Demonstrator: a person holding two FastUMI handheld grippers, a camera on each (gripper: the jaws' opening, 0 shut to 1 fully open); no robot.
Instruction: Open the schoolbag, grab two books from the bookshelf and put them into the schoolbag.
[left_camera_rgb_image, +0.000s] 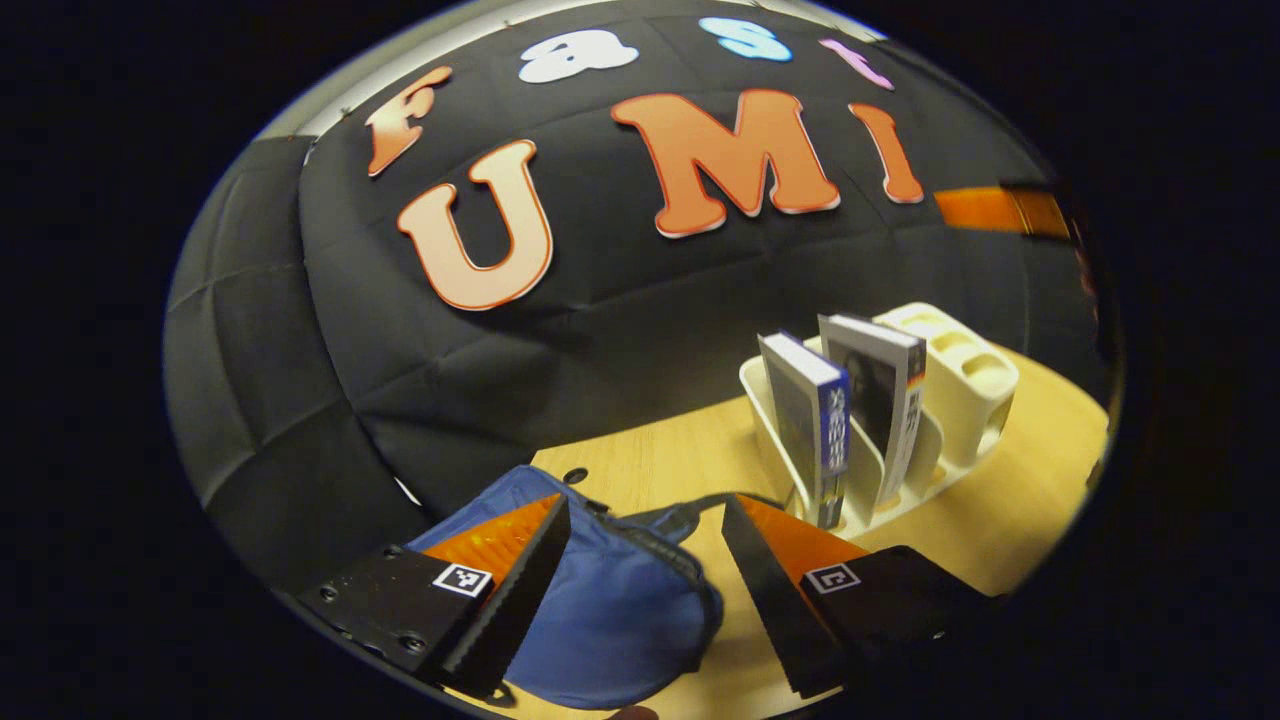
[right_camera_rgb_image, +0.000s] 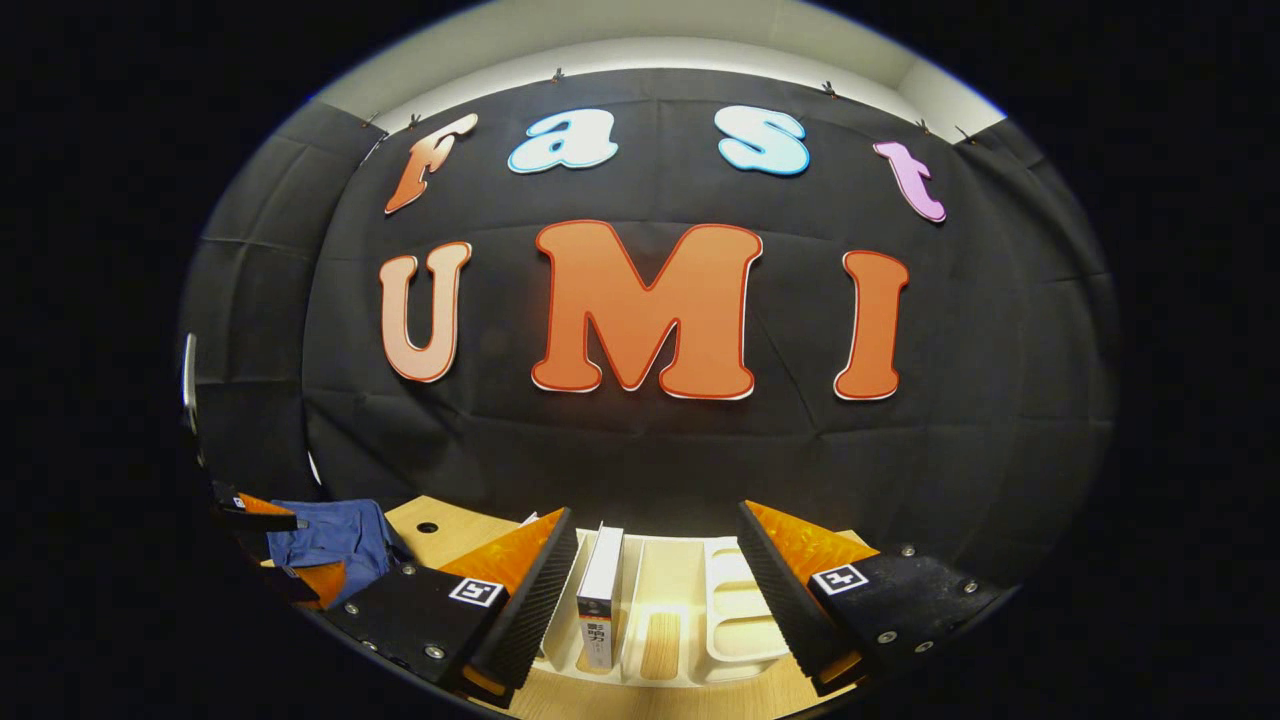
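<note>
In the left gripper view a blue schoolbag (left_camera_rgb_image: 620, 610) lies on the wooden table just below my open left gripper (left_camera_rgb_image: 645, 570), whose fingers straddle its top edge without touching it. To the right stands a cream bookshelf rack (left_camera_rgb_image: 960, 400) holding two upright books, one with a blue spine (left_camera_rgb_image: 825, 440) and a grey one (left_camera_rgb_image: 885, 400). In the right gripper view my right gripper (right_camera_rgb_image: 655, 600) hangs open over the rack (right_camera_rgb_image: 735, 610), and one upright book (right_camera_rgb_image: 600, 590) stands between its fingers, untouched. The schoolbag (right_camera_rgb_image: 335, 535) and the left gripper (right_camera_rgb_image: 285, 545) show at far left.
The wooden table (left_camera_rgb_image: 660, 460) has a small round hole (left_camera_rgb_image: 575, 476) near the bag. Black cloth wall stands close behind the table. The rack has empty cup-like compartments (left_camera_rgb_image: 965, 355) on its far side. Bare tabletop lies between bag and rack.
</note>
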